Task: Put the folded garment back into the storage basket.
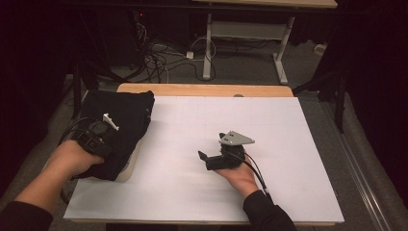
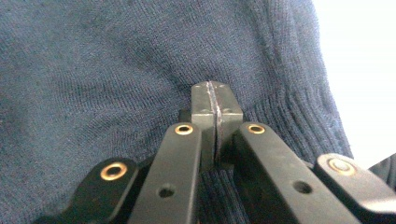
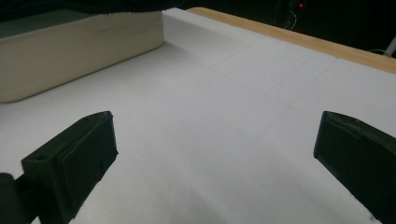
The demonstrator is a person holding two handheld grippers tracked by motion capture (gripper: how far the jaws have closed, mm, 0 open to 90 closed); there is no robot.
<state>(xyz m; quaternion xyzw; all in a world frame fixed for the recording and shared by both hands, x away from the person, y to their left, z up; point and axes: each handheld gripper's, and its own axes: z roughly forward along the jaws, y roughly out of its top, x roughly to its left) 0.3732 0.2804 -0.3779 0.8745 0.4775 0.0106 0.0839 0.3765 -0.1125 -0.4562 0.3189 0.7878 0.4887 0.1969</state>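
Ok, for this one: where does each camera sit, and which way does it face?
High view: above the person's side, facing forward and down on the white table; both forearms, left claw and right claw show.
Left gripper view: on the left claw, facing the dark knit garment; jaws together.
Right gripper view: on the right claw, looking low across the table toward a pale wooden block; jaws wide apart.
Shared: garment and table.

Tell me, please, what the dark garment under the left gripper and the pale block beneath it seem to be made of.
The garment looks like knitted wool or similar yarn, dark blue-grey and matte: fine stitch rows show, with ribbing along its edge. The pale block looks like light unvarnished wood, with faint grain lines and a rounded corner, though a wood-look laminate is possible.
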